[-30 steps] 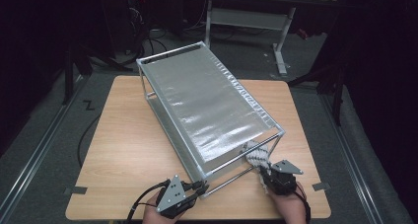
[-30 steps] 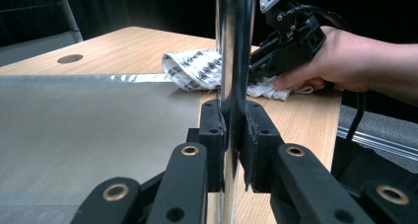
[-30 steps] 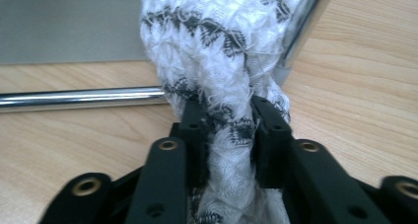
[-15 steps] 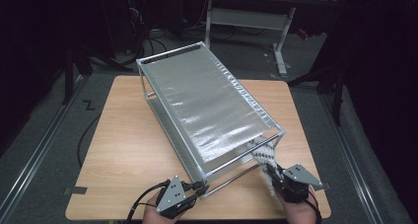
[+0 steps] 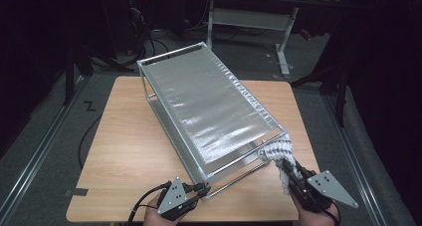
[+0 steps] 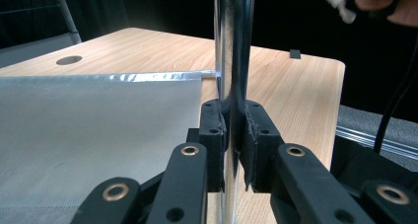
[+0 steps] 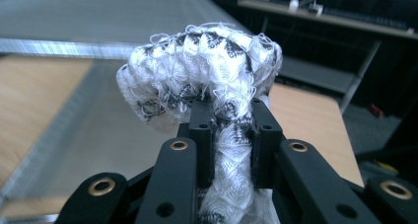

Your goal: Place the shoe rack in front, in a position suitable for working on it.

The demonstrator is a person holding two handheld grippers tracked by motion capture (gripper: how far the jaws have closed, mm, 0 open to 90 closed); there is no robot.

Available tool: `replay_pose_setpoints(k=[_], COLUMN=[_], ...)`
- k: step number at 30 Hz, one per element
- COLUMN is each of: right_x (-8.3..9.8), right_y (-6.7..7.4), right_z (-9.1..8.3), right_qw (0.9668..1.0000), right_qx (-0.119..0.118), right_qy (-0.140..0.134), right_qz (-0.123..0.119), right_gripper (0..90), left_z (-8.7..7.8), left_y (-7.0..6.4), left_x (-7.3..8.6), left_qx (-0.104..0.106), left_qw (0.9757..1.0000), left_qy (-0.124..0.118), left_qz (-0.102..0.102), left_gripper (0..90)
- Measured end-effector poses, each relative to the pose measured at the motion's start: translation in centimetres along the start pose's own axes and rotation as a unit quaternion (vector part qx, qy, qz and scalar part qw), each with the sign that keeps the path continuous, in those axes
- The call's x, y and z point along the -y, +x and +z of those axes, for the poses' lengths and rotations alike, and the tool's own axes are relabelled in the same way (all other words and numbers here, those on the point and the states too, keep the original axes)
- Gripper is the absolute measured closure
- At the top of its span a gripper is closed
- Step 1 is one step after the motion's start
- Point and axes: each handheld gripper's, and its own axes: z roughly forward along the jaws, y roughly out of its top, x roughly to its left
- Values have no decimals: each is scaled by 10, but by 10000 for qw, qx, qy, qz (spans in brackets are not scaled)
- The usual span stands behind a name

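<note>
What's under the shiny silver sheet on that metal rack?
Under the silver sheet shows a lower rail of the metal rack and the wooden table. The sheet covers whatever lies beneath its middle.

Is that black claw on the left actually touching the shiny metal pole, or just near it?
Touching. In the left gripper view, the left gripper has both fingers pressed against the metal pole, with no gap on either side.

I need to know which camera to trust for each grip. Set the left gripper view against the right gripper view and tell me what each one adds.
Left gripper view alone: the left gripper shut on a chrome post of the rack, and a round hole in the table.

Right gripper view alone: the right gripper shut on a white knitted cloth, bunched above the jaws.

Both: the wooden tabletop and the rack's silvery liner sheet.
</note>
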Motion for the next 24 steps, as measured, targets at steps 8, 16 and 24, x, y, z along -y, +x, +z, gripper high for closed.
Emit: replay_pose_setpoints(k=[8,16,24], right_x=[-33,-45,-41], right_y=[7,28,51], right_z=[-5,11,13], right_qw=[9979,9954,9943], right_qx=[-115,-249,-777], right_qy=[-623,-916,-648], right_qz=[92,-85,-337], right_gripper=[766,764,757], left_z=[1,0,1], left_y=[0,-1,-2], left_x=[0,0,0], left_qx=[13,1,-24], left_qw=[10000,10000,10000], left_qy=[-18,-15,-28], left_qz=[-5,-8,15], left_gripper=[805,804,804])
